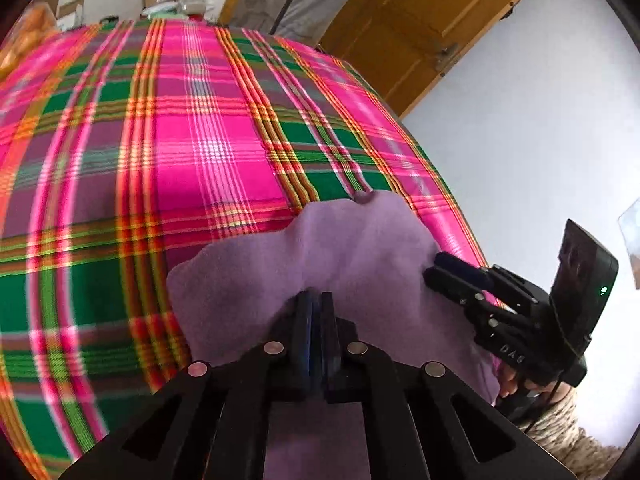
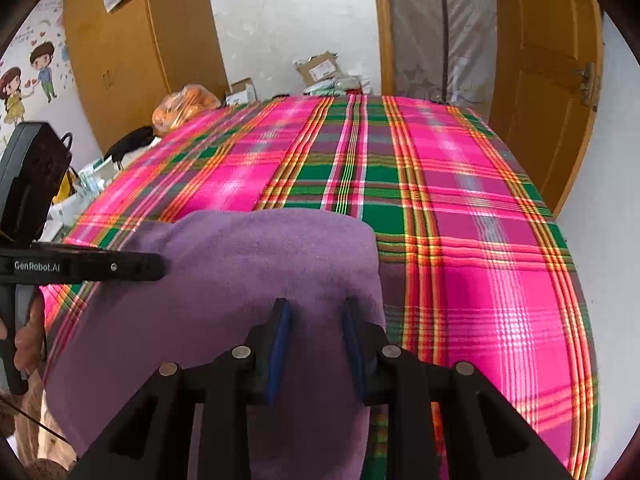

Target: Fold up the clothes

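A purple fleece garment (image 1: 360,240) (image 2: 260,256) lies on the near part of a bed with a pink and green plaid cover (image 1: 200,140) (image 2: 460,200). My left gripper (image 1: 316,296) is shut, pinching a bunched fold of the garment; the right wrist view shows it (image 2: 162,267) at the garment's left edge. My right gripper (image 2: 316,308) stands open, its blue-padded fingers apart above the garment near its right edge. The left wrist view has it (image 1: 434,268) at the cloth's right side, held by a hand.
A wooden door (image 2: 540,80) stands right of the bed, against a white wall. Beyond the bed's far edge are cardboard boxes (image 2: 320,66) and an orange bag (image 2: 184,106). A wardrobe (image 2: 132,40) and small clutter (image 2: 88,184) are to the left.
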The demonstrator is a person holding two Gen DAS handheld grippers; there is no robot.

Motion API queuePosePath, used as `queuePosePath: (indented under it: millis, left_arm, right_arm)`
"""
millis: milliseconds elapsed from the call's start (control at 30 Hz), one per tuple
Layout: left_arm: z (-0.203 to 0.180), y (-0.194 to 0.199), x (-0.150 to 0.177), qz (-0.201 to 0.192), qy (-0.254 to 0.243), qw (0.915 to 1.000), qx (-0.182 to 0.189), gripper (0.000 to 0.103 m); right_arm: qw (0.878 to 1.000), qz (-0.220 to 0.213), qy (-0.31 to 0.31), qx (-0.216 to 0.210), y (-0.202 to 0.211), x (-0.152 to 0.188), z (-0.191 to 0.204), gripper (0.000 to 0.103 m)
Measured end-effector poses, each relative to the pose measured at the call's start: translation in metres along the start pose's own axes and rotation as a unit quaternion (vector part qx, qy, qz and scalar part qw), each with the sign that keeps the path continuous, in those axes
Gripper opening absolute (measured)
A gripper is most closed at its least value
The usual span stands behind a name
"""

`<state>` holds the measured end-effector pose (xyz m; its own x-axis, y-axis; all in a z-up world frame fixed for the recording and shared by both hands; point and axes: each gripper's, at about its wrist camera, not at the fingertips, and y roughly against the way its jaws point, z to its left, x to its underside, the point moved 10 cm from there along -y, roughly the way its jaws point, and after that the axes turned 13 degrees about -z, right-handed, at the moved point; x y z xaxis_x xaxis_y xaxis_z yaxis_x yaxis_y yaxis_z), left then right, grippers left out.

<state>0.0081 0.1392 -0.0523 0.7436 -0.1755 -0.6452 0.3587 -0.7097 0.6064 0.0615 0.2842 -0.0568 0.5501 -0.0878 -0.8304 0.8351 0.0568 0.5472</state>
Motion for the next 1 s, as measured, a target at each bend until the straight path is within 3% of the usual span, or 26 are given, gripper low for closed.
queuePosePath:
  millis: [233,400,667,1000]
  left_arm:
    - [-0.007,0.033,0.016,-0.024,-0.011,0.9996,-0.012,0.005]
    - [-0.006,0.030,0.026,-0.030,-0.022,0.9992,-0.014,0.005]
    - [-0.006,0.023,0.030,-0.041,-0.049,0.9978,-0.020,0.005]
    - [-0.007,0.040,0.031,-0.045,-0.002,0.9989,-0.015,0.006]
  right_arm:
    - [1.000,-0.025,0.002,-0.014,0.040,0.010,0.005,0.027]
    - [1.000,0.007,0.014,-0.008,0.033,0.033,0.002,0.027]
    - [1.000,-0.015,-0.001,-0.013,0.031,0.038,-0.003,0.027]
    - [1.000,-0.017,0.007,0.002,0.039,0.035,0.000,0.027]
